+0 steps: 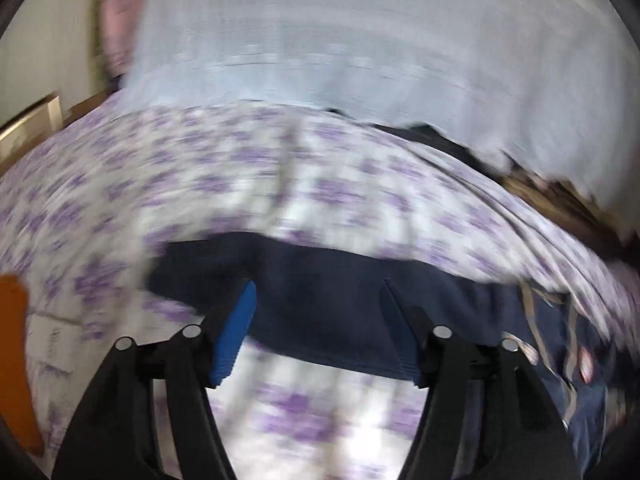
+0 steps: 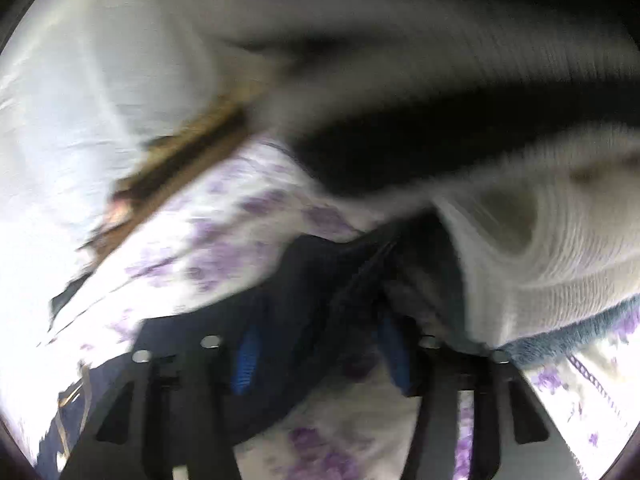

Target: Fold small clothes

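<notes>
While both views are smeared by motion blur, the navy garment (image 1: 332, 300) reads clearly enough as the landmark: a dark blue piece of small clothing lying on a bed covered by a white sheet with purple flowers (image 1: 248, 176).

Seen from the left wrist, the left gripper (image 1: 320, 320) hangs over the near edge of the navy garment. Its fingers (image 1: 236, 332), padded in blue, stand apart, one on each side of a span of the cloth, and neither pad presses on it, so the grip is released. To the right of the navy garment lies more dark fabric with tan stripes (image 1: 560, 320), touching it or part of it; the blur hides which. Beyond the navy garment, past the flowered sheet, a pale blue cloth (image 1: 360, 40) fills the top of the view, with a strip of brown wood (image 1: 560, 200) at its right end. An orange shape (image 1: 16, 352) sits at the picture's left edge, well apart from the garment.

From the right wrist, the right gripper (image 2: 320, 356) is low over a bunched fold of the navy garment (image 2: 304, 300). Its fingers (image 2: 246, 360) are spread with dark cloth between them; whether the pads pinch that cloth I cannot tell. Just right of the garment a white ribbed knit (image 2: 540, 260) lies heaped, with a blue-grey fuzzy edge (image 2: 568, 336) beneath it.
</notes>
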A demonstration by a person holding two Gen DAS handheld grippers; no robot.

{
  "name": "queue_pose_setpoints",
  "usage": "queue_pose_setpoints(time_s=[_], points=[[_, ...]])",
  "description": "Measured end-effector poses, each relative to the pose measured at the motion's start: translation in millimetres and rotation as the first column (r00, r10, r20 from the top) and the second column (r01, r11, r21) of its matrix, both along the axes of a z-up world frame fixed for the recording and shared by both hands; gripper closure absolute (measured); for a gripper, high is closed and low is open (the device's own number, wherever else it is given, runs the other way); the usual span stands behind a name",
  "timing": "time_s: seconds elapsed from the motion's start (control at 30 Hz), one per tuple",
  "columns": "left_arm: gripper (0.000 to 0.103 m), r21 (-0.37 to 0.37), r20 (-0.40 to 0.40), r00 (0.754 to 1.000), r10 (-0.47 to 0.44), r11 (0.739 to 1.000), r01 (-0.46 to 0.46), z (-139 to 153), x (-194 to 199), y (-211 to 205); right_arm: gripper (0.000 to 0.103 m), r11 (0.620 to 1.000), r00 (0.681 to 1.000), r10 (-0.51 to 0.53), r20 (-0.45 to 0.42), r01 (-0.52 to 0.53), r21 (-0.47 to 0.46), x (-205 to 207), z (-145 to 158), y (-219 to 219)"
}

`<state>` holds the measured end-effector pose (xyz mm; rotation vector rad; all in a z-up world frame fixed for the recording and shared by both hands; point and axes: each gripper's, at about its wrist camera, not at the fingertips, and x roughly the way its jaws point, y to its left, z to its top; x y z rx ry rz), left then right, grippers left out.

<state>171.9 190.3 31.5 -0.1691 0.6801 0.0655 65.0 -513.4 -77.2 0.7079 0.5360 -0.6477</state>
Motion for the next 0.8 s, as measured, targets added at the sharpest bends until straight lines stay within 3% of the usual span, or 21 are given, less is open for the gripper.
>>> queue_pose_setpoints(time_s=[0.07,0.1,0.13,0.27,0.33,0.43,0.5,0.53,0.67,0.8], points=[[0.028,0.029,-0.022,0.993,-0.112,0.993,0.112,-1,5,-45,0.062,1.000,0.999,-0.022,0.026,0.022,0.016,-3,-2,-7],[0.026,0.050,-0.041,0.983,-0.176,0.983,0.178,-5,10,-78,0.083,1.000,0.999,-0.002,0.045,0.002,0.015,-3,-1,-7],[0.026,0.063,-0.056,0.977,-0.205,0.976,0.209,-9,13,-99,0.087,1.000,0.999,0.019,0.051,-0.019,0.001,-1,0,-3],[0.026,0.142,-0.140,0.929,-0.343,0.921,0.362,-31,18,-206,0.089,0.987,0.984,0.066,0.167,-0.040,-0.155,-23,26,18],[0.026,0.190,-0.186,0.897,-0.402,0.881,0.434,-45,12,-253,0.089,0.966,0.979,0.108,0.175,-0.061,-0.253,-34,41,37],[0.019,0.296,-0.274,0.877,-0.396,0.833,0.468,-81,13,-304,0.089,0.957,0.974,0.133,0.185,-0.077,-0.281,-35,53,47],[0.006,0.340,-0.244,0.902,-0.357,0.839,0.424,-92,13,-307,0.089,0.963,0.964,0.152,0.217,-0.096,-0.250,-35,59,51],[0.005,0.335,-0.236,0.907,-0.349,0.847,0.413,-91,12,-303,0.089,0.965,0.960,0.164,0.226,-0.108,-0.241,-36,63,56],[0.006,0.170,-0.235,0.891,-0.388,0.886,0.431,-79,12,-268,0.089,0.959,0.938,0.219,0.271,-0.155,-0.236,-39,76,58],[0.006,0.162,-0.214,0.909,-0.357,0.905,0.394,-73,10,-243,0.089,0.943,0.923,0.277,0.268,-0.207,-0.260,-24,91,86]])
